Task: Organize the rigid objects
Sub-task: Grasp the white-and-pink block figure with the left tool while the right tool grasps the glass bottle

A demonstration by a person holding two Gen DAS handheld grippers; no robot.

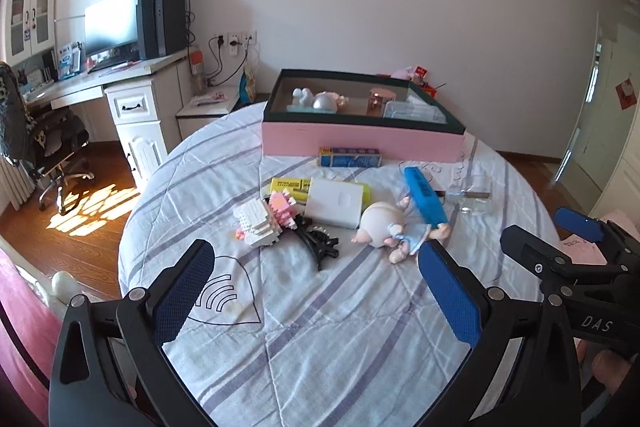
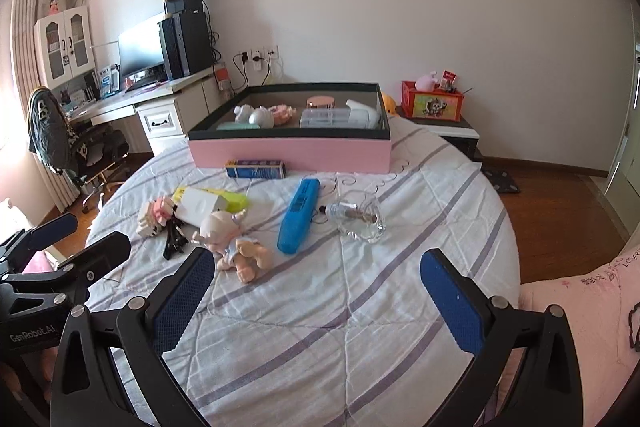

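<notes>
On the round striped bed lie a doll, a blue case, a white power bank, a yellow box, a block toy, a black hair clip, a blue carton and a glass bottle. Behind them stands a pink box holding several items. My left gripper hangs open and empty short of the pile. My right gripper is open and empty too.
A white desk with monitor and computer stands at the left, an office chair beside it. A nightstand with a red box is behind the bed at the right. Wooden floor surrounds the bed.
</notes>
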